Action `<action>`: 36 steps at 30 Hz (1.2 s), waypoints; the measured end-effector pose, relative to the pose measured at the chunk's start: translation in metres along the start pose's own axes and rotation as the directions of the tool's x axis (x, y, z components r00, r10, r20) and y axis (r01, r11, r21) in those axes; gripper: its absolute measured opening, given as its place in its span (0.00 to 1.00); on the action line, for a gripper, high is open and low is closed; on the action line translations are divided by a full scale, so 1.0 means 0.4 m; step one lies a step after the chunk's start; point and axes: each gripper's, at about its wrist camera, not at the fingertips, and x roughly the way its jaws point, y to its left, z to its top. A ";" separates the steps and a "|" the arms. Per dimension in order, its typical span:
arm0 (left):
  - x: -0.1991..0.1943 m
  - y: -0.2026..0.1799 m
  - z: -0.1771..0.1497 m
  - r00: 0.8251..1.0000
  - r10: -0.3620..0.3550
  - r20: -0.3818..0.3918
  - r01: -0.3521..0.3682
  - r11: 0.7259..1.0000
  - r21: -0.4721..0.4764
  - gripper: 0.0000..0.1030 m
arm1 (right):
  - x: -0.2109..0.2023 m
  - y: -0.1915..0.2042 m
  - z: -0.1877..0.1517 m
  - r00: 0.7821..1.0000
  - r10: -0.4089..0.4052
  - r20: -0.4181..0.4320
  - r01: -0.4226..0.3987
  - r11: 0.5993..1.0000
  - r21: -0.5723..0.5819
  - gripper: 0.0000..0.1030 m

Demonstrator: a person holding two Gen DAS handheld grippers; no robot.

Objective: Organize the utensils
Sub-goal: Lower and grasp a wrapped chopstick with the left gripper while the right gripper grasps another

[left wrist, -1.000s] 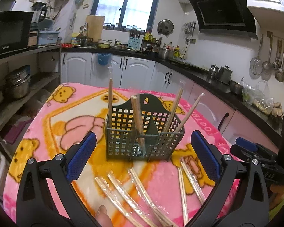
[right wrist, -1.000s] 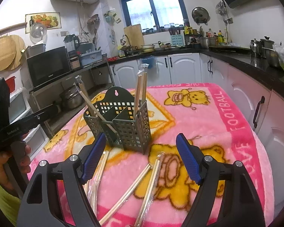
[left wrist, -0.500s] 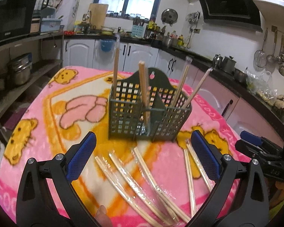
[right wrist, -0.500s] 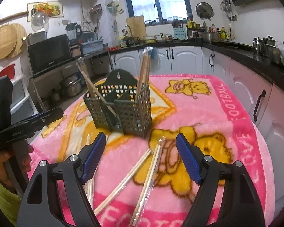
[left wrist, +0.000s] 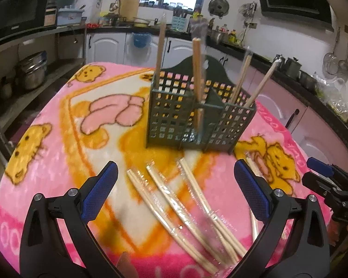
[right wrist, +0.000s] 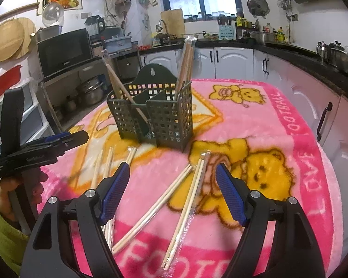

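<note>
A dark green perforated utensil holder (left wrist: 197, 115) stands on the pink blanket, also in the right wrist view (right wrist: 155, 113). Several wrapped chopstick pairs (left wrist: 197, 69) stand in it. Three wrapped pairs (left wrist: 183, 208) lie below my left gripper (left wrist: 176, 192), which is open and empty above them. Two more wrapped pairs (right wrist: 188, 199) lie under my right gripper (right wrist: 172, 194), which is open and empty. The right gripper shows at the right edge of the left wrist view (left wrist: 331, 185); the left gripper shows at the left of the right wrist view (right wrist: 34, 148).
The pink bear blanket (left wrist: 58, 139) covers the table. Kitchen counters and white cabinets (right wrist: 232, 60) surround it, with shelves of pots (left wrist: 32, 71) to the left and a counter (left wrist: 313, 92) close on the right.
Both grippers have drawn back from the holder and tilted down toward the chopsticks lying on the blanket. Both stay open and empty.
</note>
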 end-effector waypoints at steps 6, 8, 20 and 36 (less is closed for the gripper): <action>0.012 0.028 -0.026 0.999 -0.002 -0.034 0.001 0.999 -0.036 0.90 | 0.031 0.009 -0.017 0.999 0.027 -0.044 -0.028 1.000 -0.005 0.71; 0.021 0.040 -0.036 0.999 0.010 -0.044 -0.011 0.999 -0.042 0.89 | 0.044 0.012 -0.021 0.997 0.048 -0.063 -0.048 0.999 -0.003 0.67; 0.088 0.104 -0.083 0.990 -0.013 -0.142 -0.006 0.991 -0.135 0.56 | 0.127 0.032 -0.051 0.983 0.060 -0.176 -0.063 0.998 -0.010 0.38; 0.189 0.174 -0.041 0.973 -0.027 -0.229 -0.028 0.972 -0.233 0.28 | 0.250 -0.003 -0.020 0.943 0.043 -0.331 -0.033 0.999 0.036 0.29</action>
